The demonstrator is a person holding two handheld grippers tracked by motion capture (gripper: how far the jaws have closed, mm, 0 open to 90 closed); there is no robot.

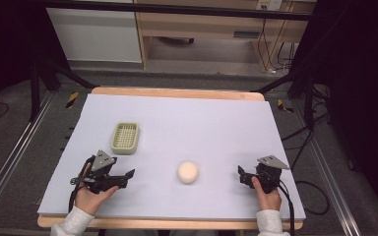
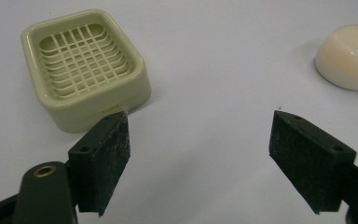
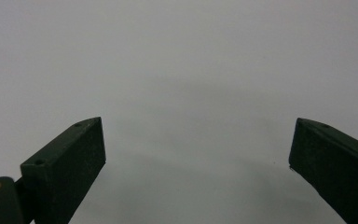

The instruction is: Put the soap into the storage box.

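Observation:
A pale green soap dish [image 1: 125, 138] with a grid insert sits on the left half of the mat, empty. A round cream soap bar [image 1: 188, 172] lies near the middle front. My left gripper [image 1: 127, 178] rests at the front left, open, nothing between its jaws. In the left gripper view the soap dish [image 2: 85, 65] is ahead to the left and the soap bar [image 2: 349, 56] at the upper right, beyond the open left gripper [image 2: 199, 140]. My right gripper [image 1: 243, 176] is at the front right, right of the soap. In its own view the right gripper [image 3: 198, 140] stands open over bare mat.
A pale lavender mat [image 1: 187, 118] covers a wooden table [image 1: 177, 93]. Dark frame legs and cables [image 1: 305, 132] stand around the table on the floor. A wooden desk [image 1: 202, 29] is behind.

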